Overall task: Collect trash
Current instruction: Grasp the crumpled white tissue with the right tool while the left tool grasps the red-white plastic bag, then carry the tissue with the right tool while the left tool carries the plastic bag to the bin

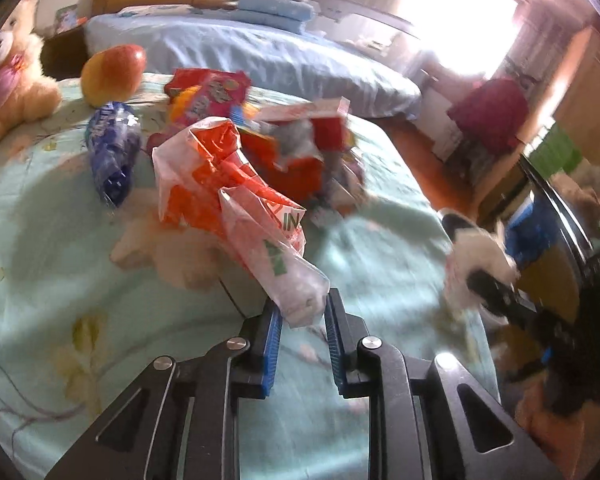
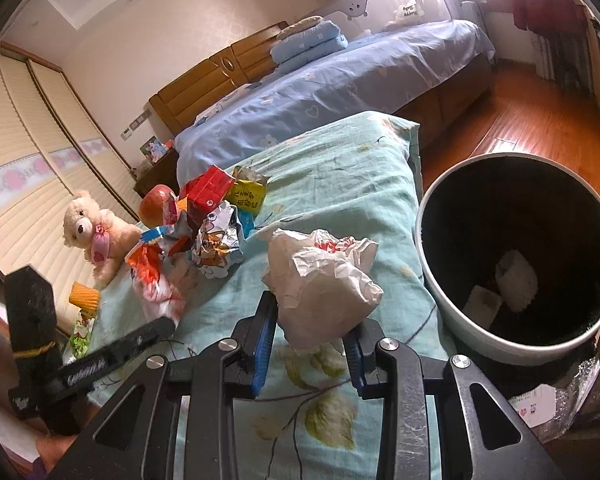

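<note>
1. The left gripper [image 1: 302, 312] has its fingers narrowed onto the tail of an orange-and-clear plastic bag [image 1: 236, 200].
2. That bag trails from the wrapper pile [image 2: 204, 232] on the green bedspread [image 2: 332, 176].
3. The right gripper [image 2: 312, 328] clamps a crumpled white paper wad [image 2: 320, 280], just beside the trash bin [image 2: 432, 280].

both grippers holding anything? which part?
Left gripper pinches the orange-and-white plastic bag by its near end. Right gripper clamps the crumpled white paper at its lower part.
</note>
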Motion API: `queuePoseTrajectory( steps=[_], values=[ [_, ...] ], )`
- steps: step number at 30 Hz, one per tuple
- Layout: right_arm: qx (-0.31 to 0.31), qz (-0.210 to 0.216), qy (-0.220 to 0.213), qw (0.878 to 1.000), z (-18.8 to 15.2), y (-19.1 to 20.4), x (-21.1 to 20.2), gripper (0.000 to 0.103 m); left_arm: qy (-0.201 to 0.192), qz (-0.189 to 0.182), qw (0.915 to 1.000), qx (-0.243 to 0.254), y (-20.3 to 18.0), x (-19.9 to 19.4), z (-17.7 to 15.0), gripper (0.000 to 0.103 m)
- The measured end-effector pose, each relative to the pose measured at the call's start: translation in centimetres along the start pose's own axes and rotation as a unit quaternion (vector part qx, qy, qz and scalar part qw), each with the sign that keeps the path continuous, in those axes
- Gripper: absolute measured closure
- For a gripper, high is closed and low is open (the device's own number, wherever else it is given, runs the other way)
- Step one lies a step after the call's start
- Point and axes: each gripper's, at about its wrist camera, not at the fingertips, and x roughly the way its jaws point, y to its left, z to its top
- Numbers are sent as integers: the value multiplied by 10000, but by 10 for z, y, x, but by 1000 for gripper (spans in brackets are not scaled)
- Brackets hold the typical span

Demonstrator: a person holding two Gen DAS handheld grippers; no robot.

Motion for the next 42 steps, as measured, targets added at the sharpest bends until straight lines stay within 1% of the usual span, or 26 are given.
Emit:
queuePoseTrajectory(
  steps=[2,8,15,30,42],
  values=[
    [13,-3,-6,10000,-2,-1,-3,71,67,-95,9997,203,-10,-4,-10,83],
    [81,-66,-43,9999,-8,-9,-16,71,208,-407,9965,707,-43,-11,-21,83],
    [203,-215,-174,9994,-6,-28,-34,71,337,-618,9922,1028,-66,0,-13,83],
    [432,-504,-296,9974,-1,-68,-51,71,569,-750,9836,1538,-106,40,6,83],
    [575,-833,-281,9945,17,-103,-50,71,695,-765,9759,1922,-135,74,23,83]
  ],
)
